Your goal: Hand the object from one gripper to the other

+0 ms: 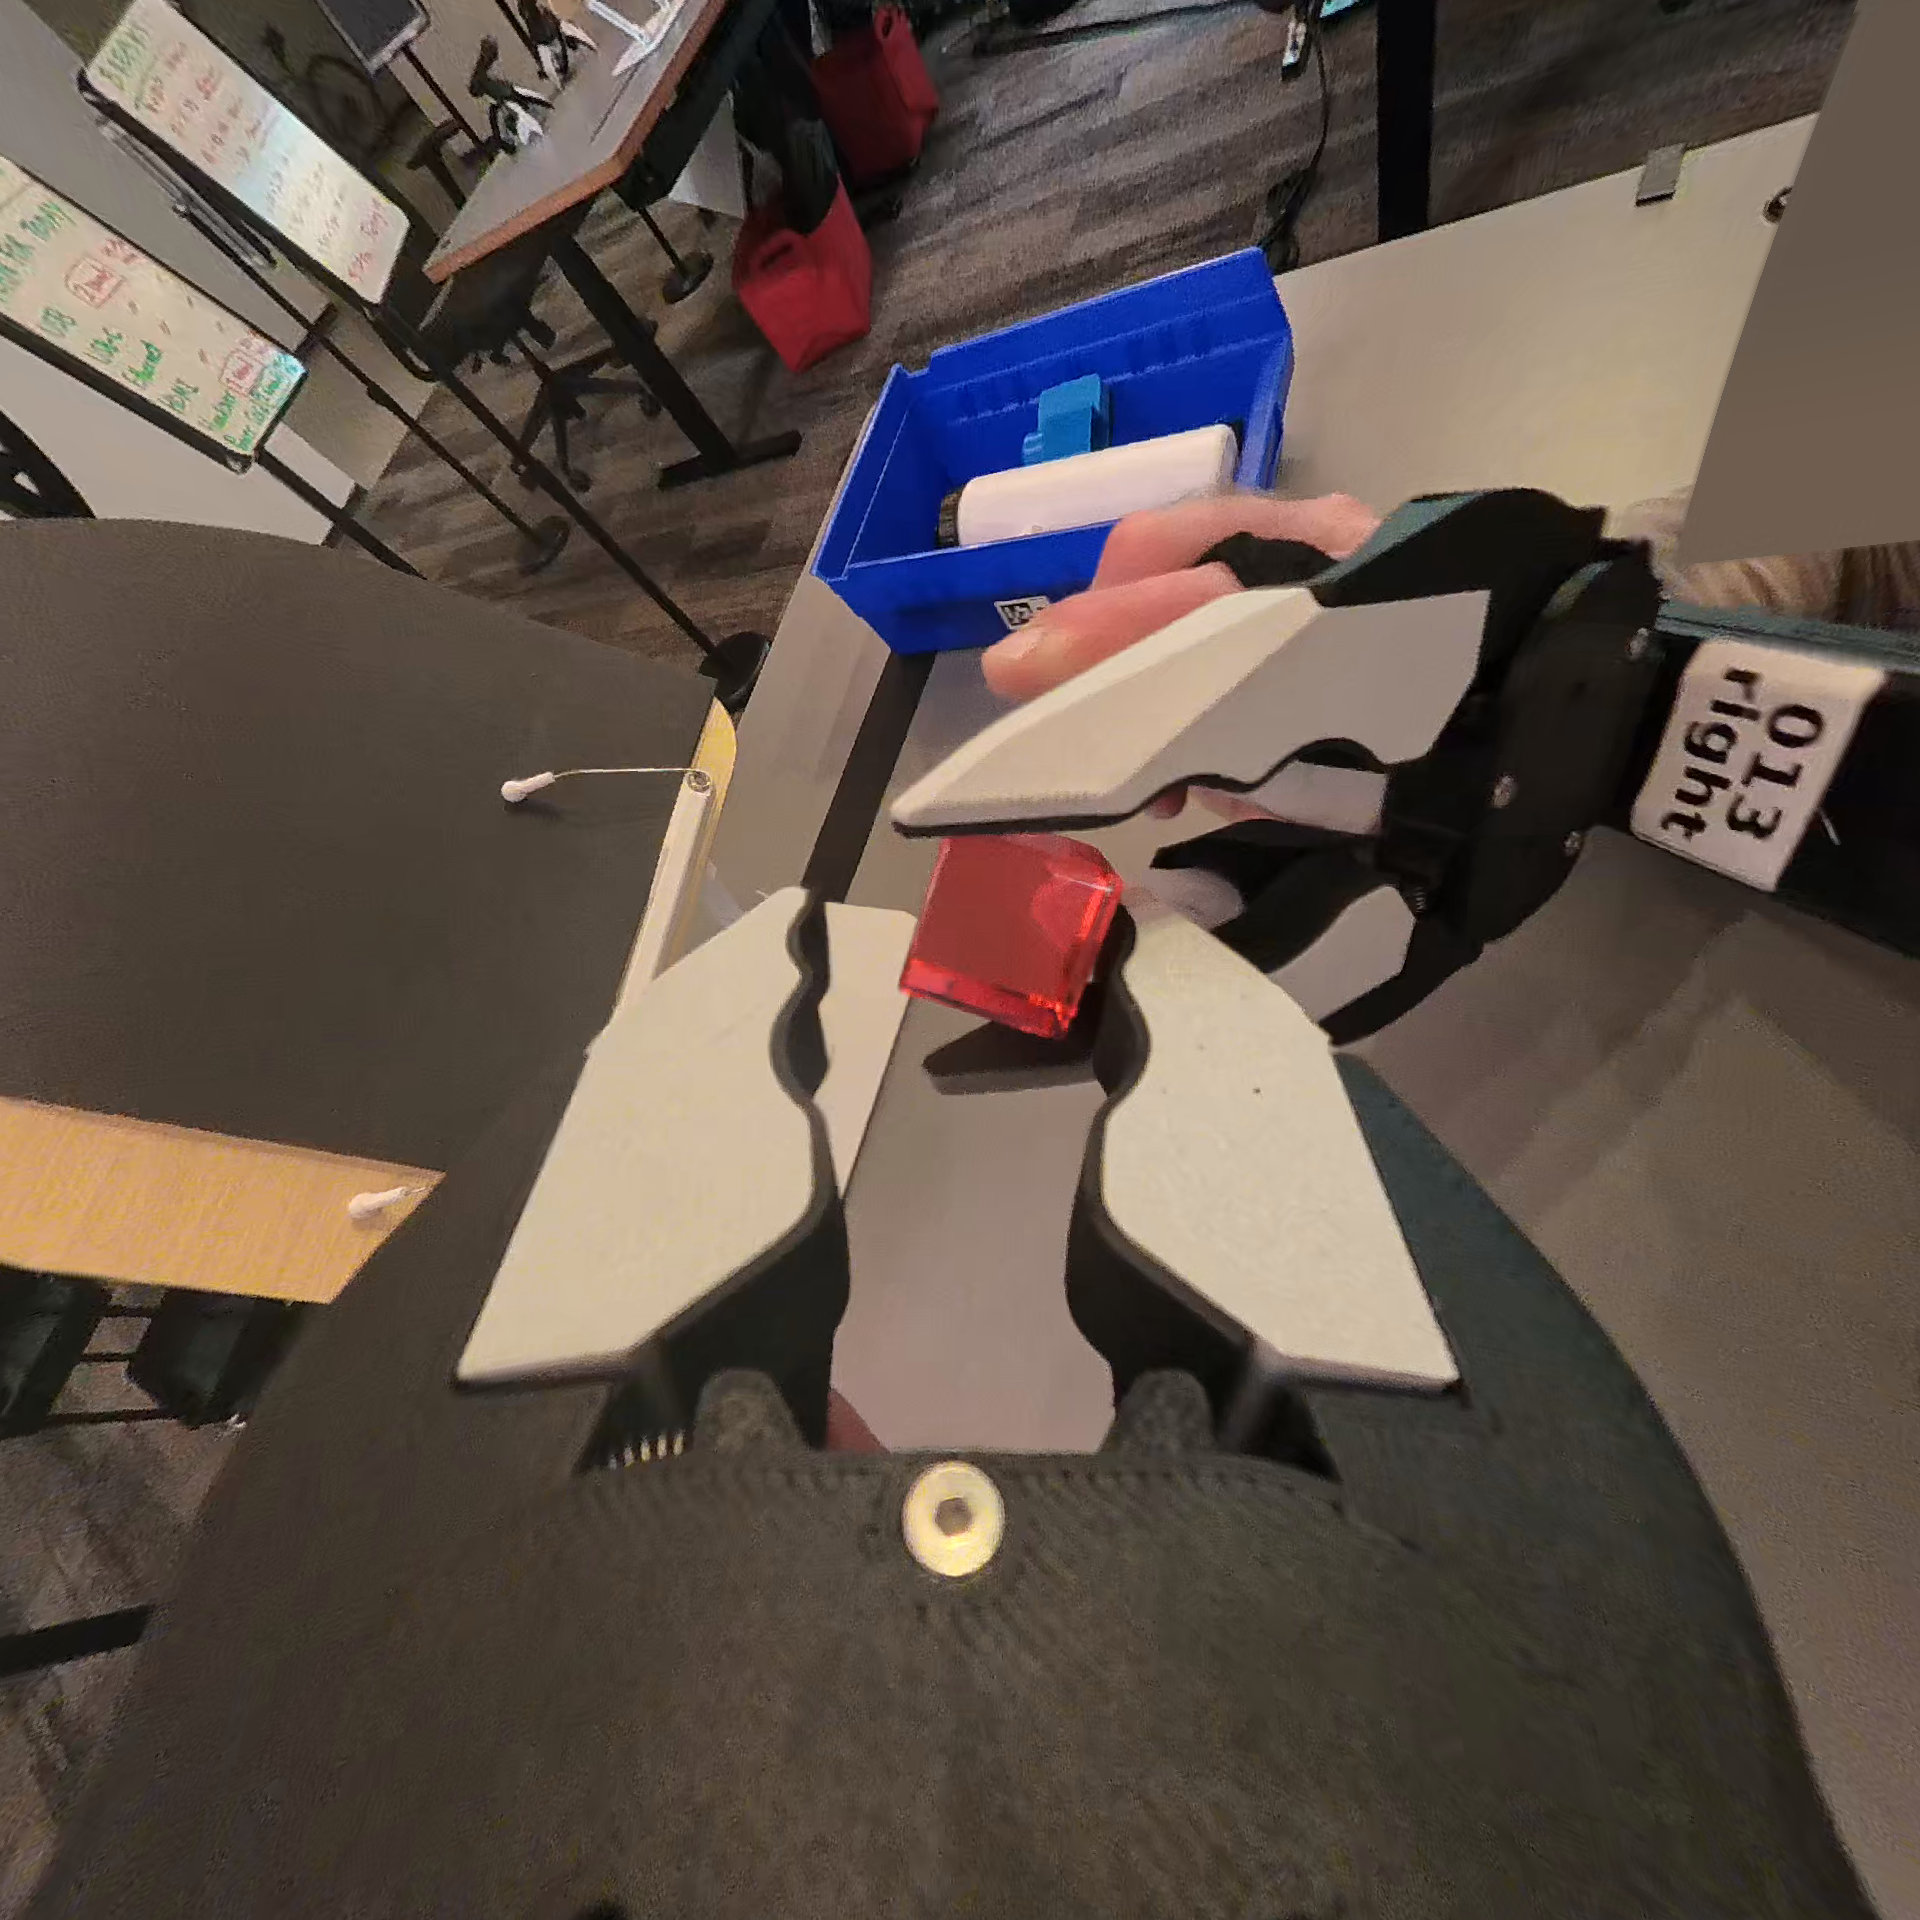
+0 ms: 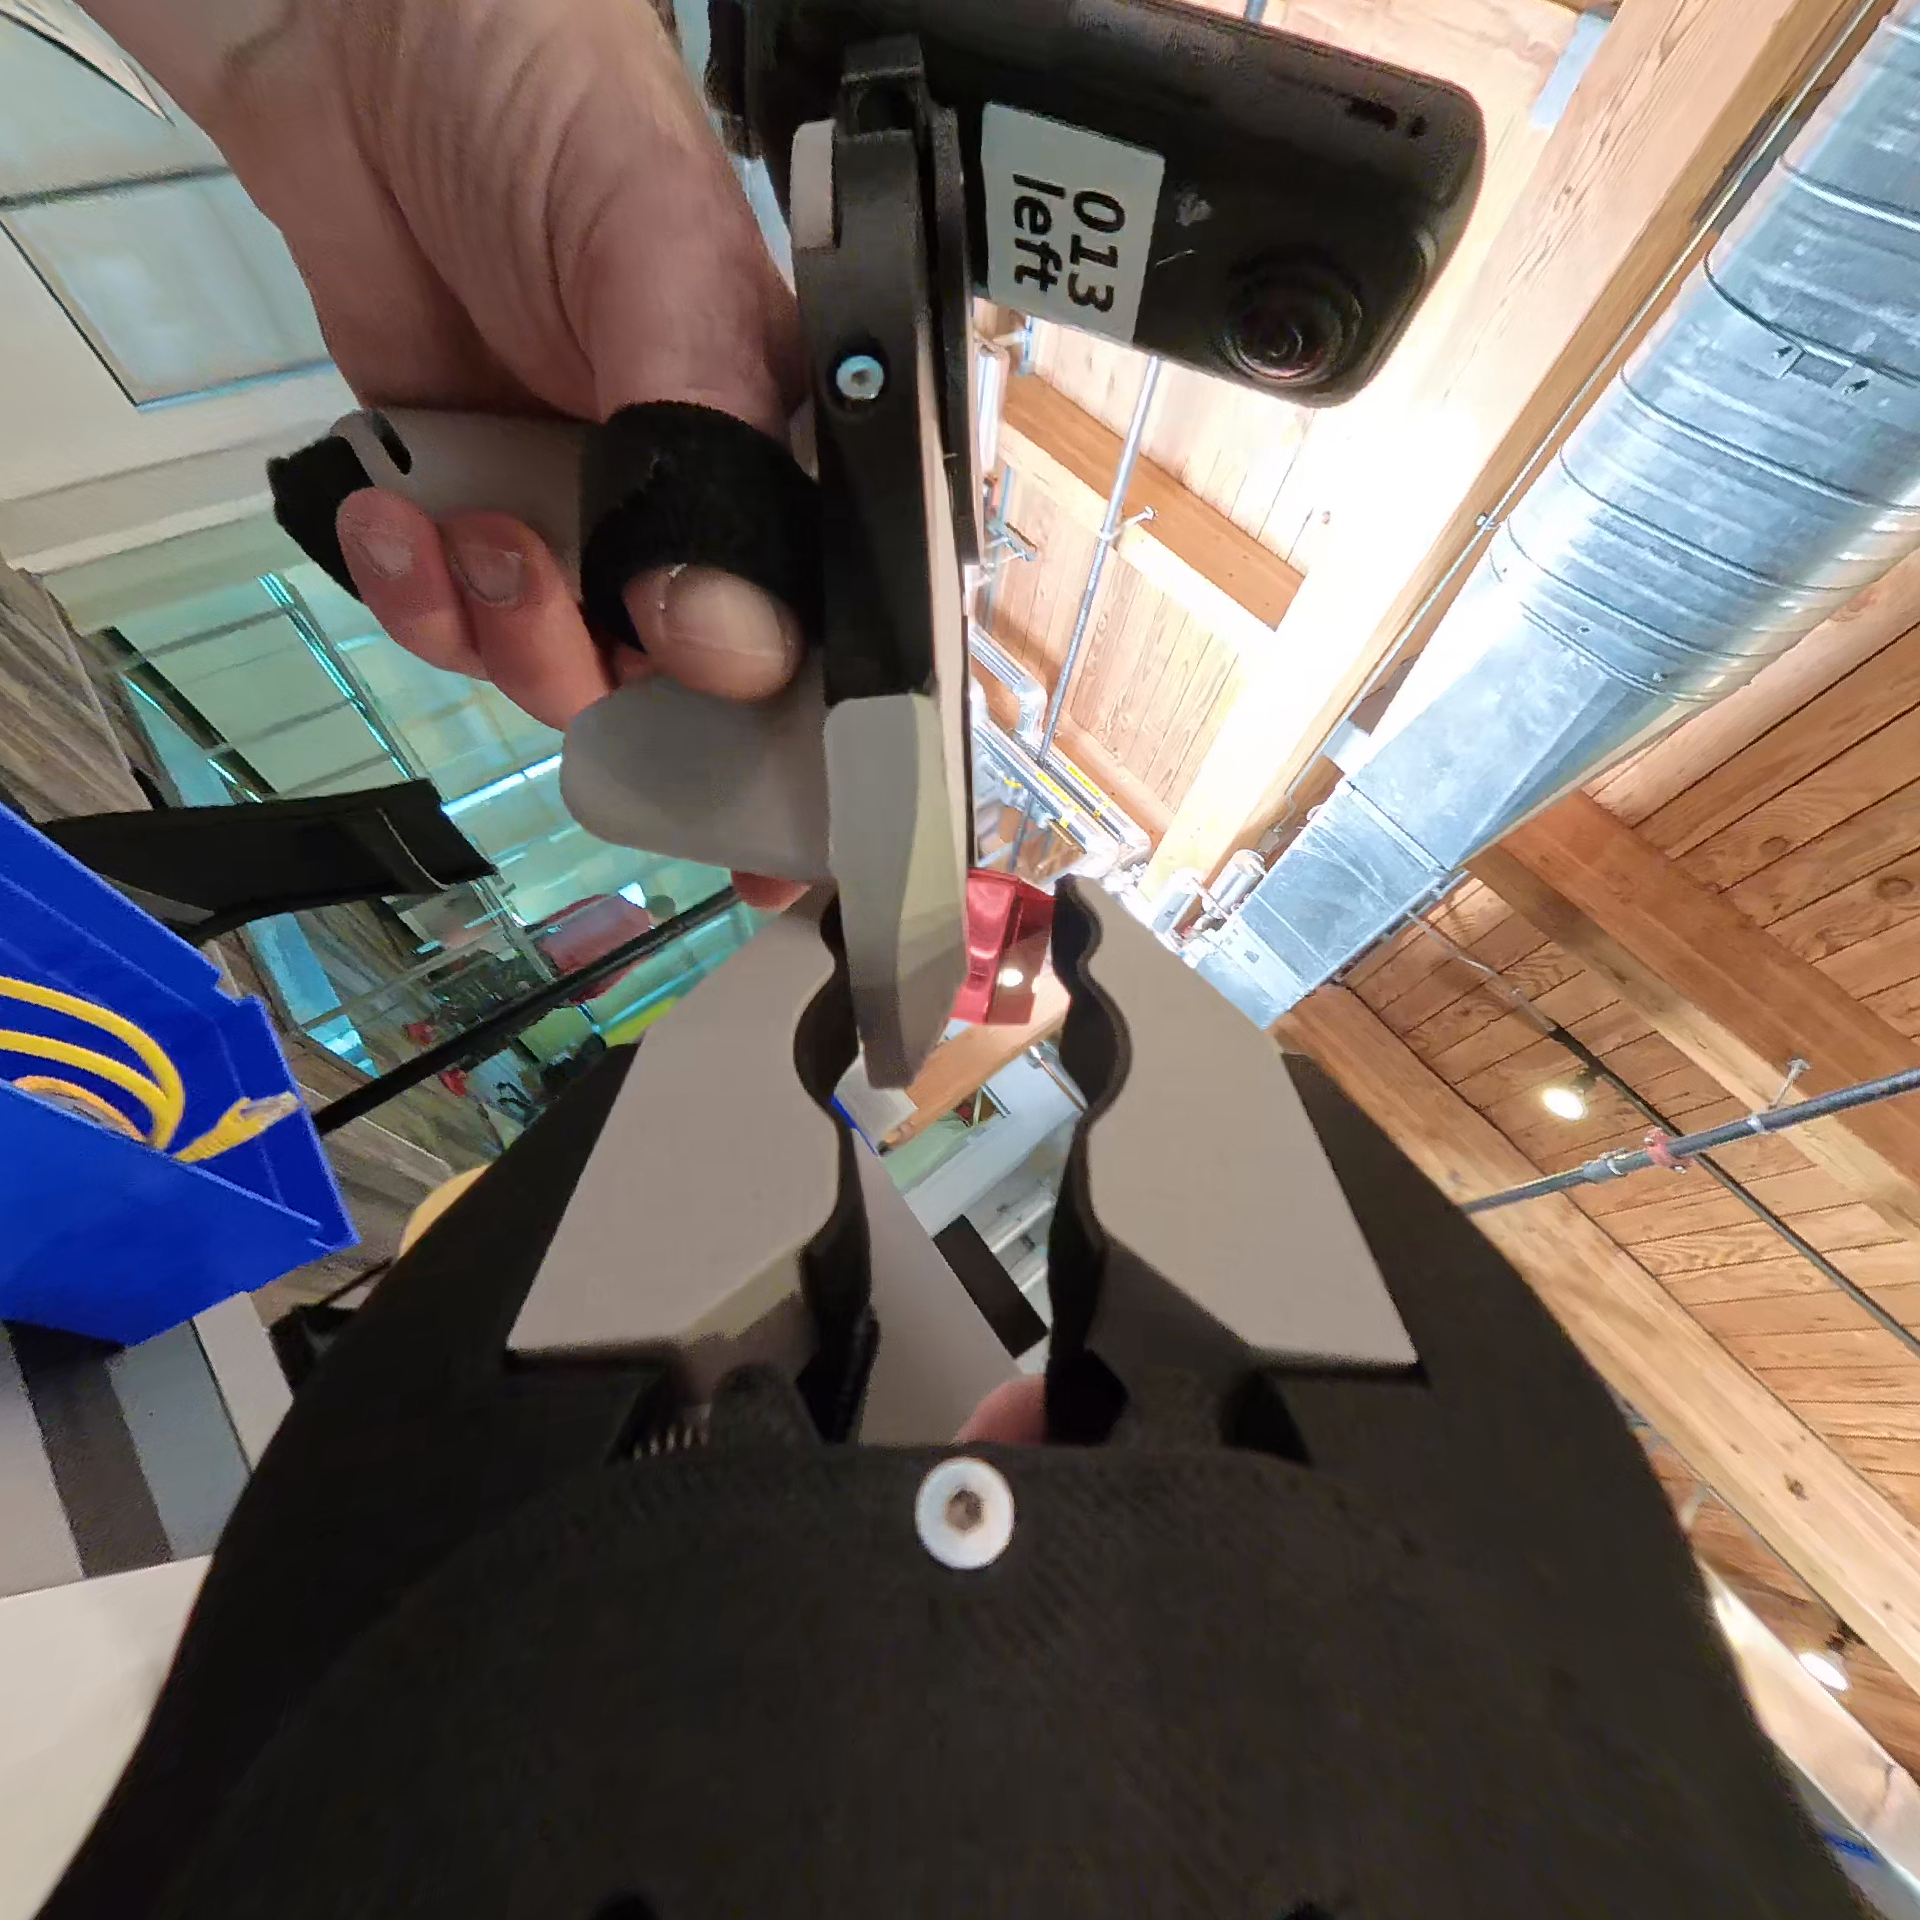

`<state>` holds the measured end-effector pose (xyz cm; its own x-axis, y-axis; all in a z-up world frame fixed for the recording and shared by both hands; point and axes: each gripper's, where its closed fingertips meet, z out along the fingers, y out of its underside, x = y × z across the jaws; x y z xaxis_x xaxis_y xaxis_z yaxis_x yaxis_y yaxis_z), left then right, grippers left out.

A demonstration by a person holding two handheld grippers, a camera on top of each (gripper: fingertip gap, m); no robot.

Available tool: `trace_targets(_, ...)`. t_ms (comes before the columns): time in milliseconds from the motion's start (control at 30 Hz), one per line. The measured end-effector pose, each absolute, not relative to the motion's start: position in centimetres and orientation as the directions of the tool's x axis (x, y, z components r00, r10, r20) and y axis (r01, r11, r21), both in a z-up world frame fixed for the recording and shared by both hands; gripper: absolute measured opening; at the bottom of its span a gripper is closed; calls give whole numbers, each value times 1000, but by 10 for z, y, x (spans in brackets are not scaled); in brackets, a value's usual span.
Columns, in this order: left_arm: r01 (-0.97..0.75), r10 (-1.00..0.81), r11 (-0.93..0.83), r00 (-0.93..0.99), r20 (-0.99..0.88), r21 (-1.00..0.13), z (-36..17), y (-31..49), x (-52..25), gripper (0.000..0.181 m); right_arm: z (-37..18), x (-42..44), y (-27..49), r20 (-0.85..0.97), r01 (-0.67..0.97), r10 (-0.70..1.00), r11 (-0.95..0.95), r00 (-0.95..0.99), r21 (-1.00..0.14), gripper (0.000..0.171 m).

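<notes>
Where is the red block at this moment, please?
In the left wrist view the red block sits mid-frame at the tips of the left gripper, just under the right gripper's upper finger and nearer than the blue bin.

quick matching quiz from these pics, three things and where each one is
Things:
1. red block
2. white cylinder
3. red bag

Places:
a. on the floor, beyond the table
b. between the fingers of the left gripper
c. lying in the blue bin

Pairs: 1-b, 2-c, 3-a
</notes>
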<state>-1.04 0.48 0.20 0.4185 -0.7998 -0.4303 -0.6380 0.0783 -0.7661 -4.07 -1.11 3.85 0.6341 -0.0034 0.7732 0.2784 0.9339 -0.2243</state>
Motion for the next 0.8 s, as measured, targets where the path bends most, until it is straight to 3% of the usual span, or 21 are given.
trace_targets(400,-746,-547,207,449,-707,-634,14,15,-10,33,42,-36,5,771,342,-18,902,637,-262,33)
trace_targets(800,-741,-560,216,440,-702,-636,16,12,-8,31,44,-34,1,771,312,1,914,636,-259,33)
